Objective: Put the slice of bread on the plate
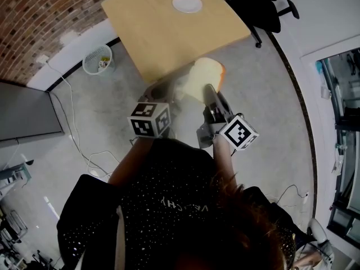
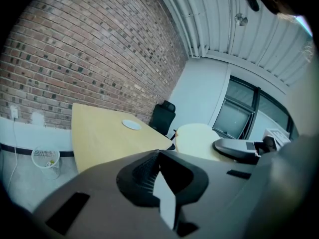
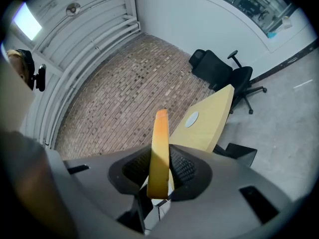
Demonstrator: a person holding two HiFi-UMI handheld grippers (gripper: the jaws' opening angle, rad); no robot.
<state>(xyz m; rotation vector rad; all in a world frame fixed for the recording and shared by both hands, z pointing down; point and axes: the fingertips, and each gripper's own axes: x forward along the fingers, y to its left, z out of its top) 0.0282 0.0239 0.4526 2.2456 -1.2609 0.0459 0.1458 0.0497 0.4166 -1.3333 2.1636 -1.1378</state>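
A pale slice of bread [image 1: 203,77] with a tan crust stands on edge in the air, short of the wooden table [image 1: 163,38]. My right gripper [image 1: 209,92] is shut on its lower part; in the right gripper view the bread [image 3: 160,151] rises edge-on between the ribbed pads [image 3: 183,167]. A small white plate [image 1: 187,3] lies empty near the table's far edge, well beyond the bread. My left gripper [image 1: 160,92] hovers just left of the bread, jaws together with nothing in them. Its own view shows the bread [image 2: 195,139] to the right and the plate [image 2: 131,125] ahead.
A white mesh waste basket [image 1: 97,59] stands on the floor left of the table by the brick wall [image 1: 39,16]. A black office chair [image 1: 264,10] is at the table's right. A cable [image 1: 73,128] runs over the grey floor.
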